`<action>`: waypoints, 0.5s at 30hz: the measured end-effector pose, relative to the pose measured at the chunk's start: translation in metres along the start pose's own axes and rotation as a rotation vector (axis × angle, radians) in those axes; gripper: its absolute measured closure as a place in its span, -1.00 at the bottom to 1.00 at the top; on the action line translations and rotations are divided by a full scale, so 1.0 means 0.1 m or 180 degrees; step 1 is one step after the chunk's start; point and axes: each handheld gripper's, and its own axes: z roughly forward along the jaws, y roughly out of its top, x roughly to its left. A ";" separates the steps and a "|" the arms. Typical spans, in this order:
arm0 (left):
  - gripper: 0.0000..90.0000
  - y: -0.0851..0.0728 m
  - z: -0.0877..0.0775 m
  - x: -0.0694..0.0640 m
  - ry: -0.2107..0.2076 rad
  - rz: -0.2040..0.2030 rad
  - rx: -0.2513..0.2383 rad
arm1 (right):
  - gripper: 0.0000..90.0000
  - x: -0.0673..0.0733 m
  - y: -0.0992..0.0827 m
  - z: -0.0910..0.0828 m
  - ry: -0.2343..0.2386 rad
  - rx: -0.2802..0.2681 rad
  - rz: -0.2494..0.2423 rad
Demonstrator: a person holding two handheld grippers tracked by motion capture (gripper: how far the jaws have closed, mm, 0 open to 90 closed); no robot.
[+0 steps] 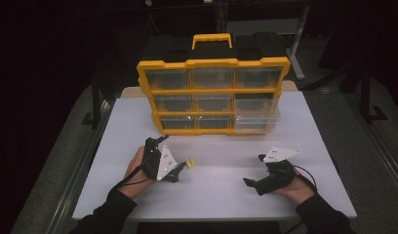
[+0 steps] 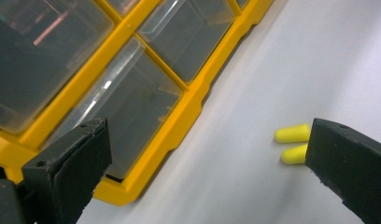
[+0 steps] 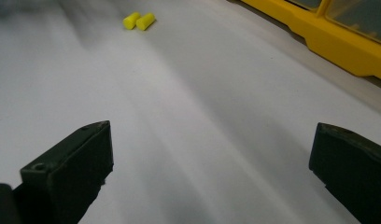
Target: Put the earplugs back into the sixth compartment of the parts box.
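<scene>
resting low on the white desk (image 1: pixel 226 185), the left gripper (image 1: pixel 175 168) and right gripper (image 1: pixel 253 183) are held with fingers spread wide and nothing gripped. two small yellow foam earplugs (image 1: pixel 190 163), lying side by side, are seen just beside the left gripper, ungrasped. beyond, a yellow drawer organizer (image 1: pixel 214 95) stands; nothing appears stowed yet.

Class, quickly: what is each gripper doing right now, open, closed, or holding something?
Left gripper: open, holding nothing; two yellow earplugs lie beside one jaw.
Right gripper: open, holding nothing.
</scene>
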 end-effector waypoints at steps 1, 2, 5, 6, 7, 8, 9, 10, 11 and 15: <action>-1.00 0.00 0.00 0.00 -0.0017 -0.0032 0.0001 | -1.00 0.00 0.00 0.00 0.0003 0.0005 -0.0004; -1.00 -0.01 0.00 0.00 -0.0039 -0.0060 0.0009 | -1.00 0.00 0.00 0.00 0.0002 0.0009 0.0001; -1.00 -0.01 0.01 0.01 -0.0120 -0.0154 0.0017 | -1.00 0.00 0.00 0.00 0.0004 0.0007 -0.0002; -1.00 -0.02 0.01 0.01 -0.0137 -0.0191 0.0013 | -1.00 0.00 0.00 0.00 0.0007 0.0011 -0.0006; -1.00 -0.02 0.01 0.02 -0.0157 -0.0220 0.0012 | -1.00 0.00 0.00 0.01 0.0009 0.0013 -0.0006; -1.00 -0.02 0.02 0.02 -0.0178 -0.0251 0.0010 | -1.00 0.00 0.00 0.01 0.0011 0.0016 -0.0001; -1.00 -0.02 0.02 0.03 -0.0195 -0.0294 0.0009 | -1.00 0.00 0.00 0.01 0.0015 0.0018 -0.0002; -1.00 -0.03 0.02 0.04 -0.0221 -0.0352 0.0008 | -1.00 0.00 0.00 0.01 0.0016 0.0018 -0.0005; -1.00 -0.03 0.02 0.05 -0.0248 -0.0397 0.0014 | -1.00 0.00 0.00 0.01 0.0015 0.0020 -0.0005; -1.00 -0.04 0.02 0.06 -0.0323 -0.0548 0.0041 | -1.00 0.00 0.00 0.01 0.0011 0.0018 -0.0004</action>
